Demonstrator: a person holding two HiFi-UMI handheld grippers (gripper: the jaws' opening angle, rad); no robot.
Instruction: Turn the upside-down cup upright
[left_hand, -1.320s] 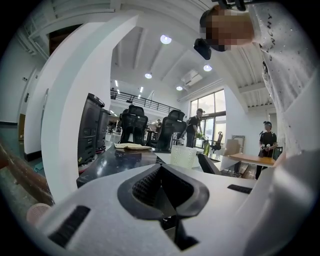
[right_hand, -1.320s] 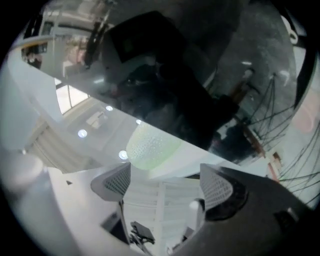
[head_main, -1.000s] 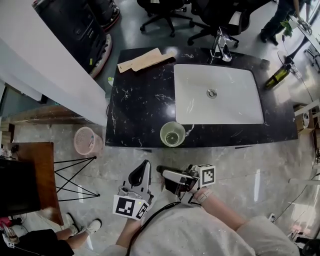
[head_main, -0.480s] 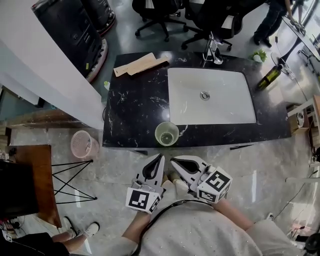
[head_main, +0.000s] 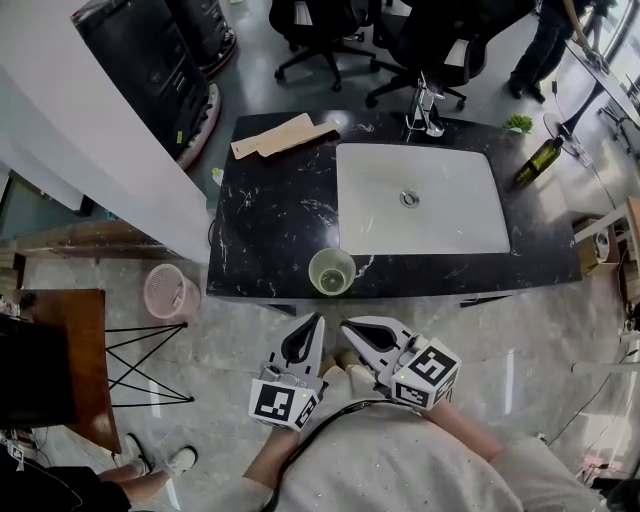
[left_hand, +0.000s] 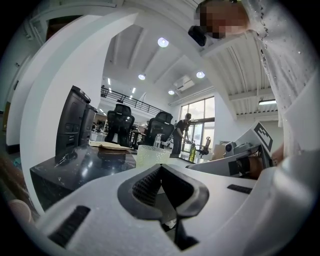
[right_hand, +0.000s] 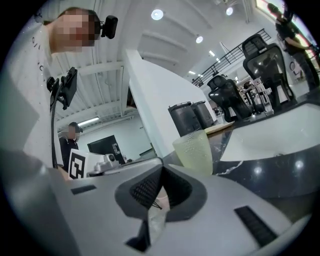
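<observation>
- Held side by side, the left gripper (head_main: 316, 322) and the right gripper (head_main: 349, 325) sit off the near edge of the black, white-veined stone counter (head_main: 270, 215), tips pointing toward it.
- On the left gripper the two grey jaws are pressed together at the tips, with nothing between them.
- On the right gripper the jaws are pressed together too, pinching nothing.
- A pale green, pebbled glass cup (head_main: 332, 271) stands mouth up at the counter's near edge.
- It is just beside the front left corner of the white rectangular sink (head_main: 420, 200), apart from both grippers.
- A chrome tap (head_main: 425, 112) stands at the sink's far rim.
- Pale wooden boards (head_main: 282, 135) lie on the counter's far left corner.
</observation>
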